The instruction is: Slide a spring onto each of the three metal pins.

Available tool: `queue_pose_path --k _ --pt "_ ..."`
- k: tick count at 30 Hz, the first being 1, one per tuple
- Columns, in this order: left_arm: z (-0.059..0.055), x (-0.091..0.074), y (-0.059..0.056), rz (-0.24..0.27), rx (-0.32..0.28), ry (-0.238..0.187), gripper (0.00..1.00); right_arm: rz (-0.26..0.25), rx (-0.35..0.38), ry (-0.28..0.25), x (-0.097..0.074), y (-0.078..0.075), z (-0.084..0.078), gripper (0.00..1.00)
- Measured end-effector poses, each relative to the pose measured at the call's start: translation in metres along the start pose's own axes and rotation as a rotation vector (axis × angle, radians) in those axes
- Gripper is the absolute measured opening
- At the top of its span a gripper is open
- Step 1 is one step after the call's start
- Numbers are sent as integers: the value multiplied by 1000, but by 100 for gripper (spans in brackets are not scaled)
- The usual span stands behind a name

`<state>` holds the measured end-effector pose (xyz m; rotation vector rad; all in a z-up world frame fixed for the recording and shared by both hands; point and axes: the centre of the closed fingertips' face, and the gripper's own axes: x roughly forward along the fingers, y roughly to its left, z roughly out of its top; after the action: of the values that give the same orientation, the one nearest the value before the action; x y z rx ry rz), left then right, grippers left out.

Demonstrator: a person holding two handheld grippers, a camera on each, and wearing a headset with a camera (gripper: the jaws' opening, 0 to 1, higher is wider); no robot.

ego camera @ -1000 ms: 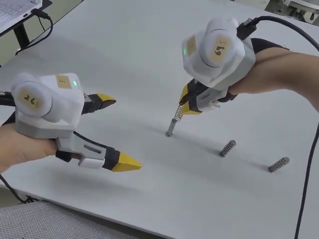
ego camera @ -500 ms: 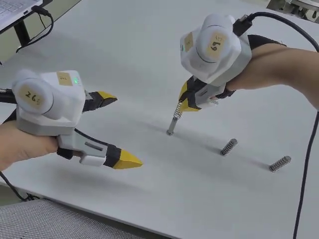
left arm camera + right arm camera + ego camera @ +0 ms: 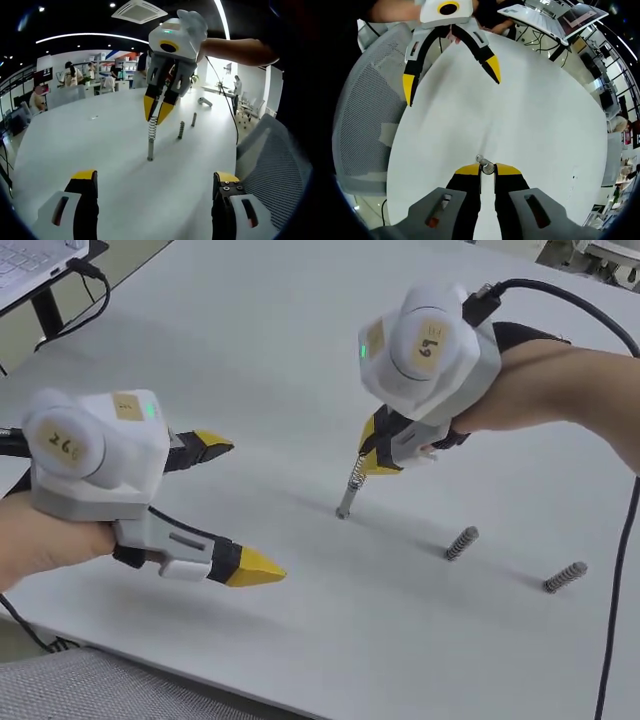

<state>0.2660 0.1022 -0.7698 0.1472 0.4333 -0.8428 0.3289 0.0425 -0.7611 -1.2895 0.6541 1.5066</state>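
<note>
Pinching the spring near its upper end, your right gripper has its jaws drawn narrow on the coil. The spring's lower turns sit over the top of the first pin, which stands on the table. Expect the spring to be light and bendy: it will likely buckle sideways if you squeeze hard or push off-axis. Hold it gently by the top turns and keep it in line with the pin. Your left gripper hovers well apart, jaws spread wide and holding nothing. A second pin and a third pin stand to the right, apparently wearing springs, though they are too small to be sure. Nothing blocks your work; a black cable hangs near the right edge.
</note>
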Motion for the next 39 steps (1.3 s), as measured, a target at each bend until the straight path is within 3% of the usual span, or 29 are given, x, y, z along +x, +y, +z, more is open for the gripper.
queue_pose_path --k 28,39 --pt "4 -1 0 10 -10 -6 92 19 -2 5 6 -7 -5 6" --pt "2 -2 -1 12 -15 -5 91 27 0 14 8 -2 -7 6"
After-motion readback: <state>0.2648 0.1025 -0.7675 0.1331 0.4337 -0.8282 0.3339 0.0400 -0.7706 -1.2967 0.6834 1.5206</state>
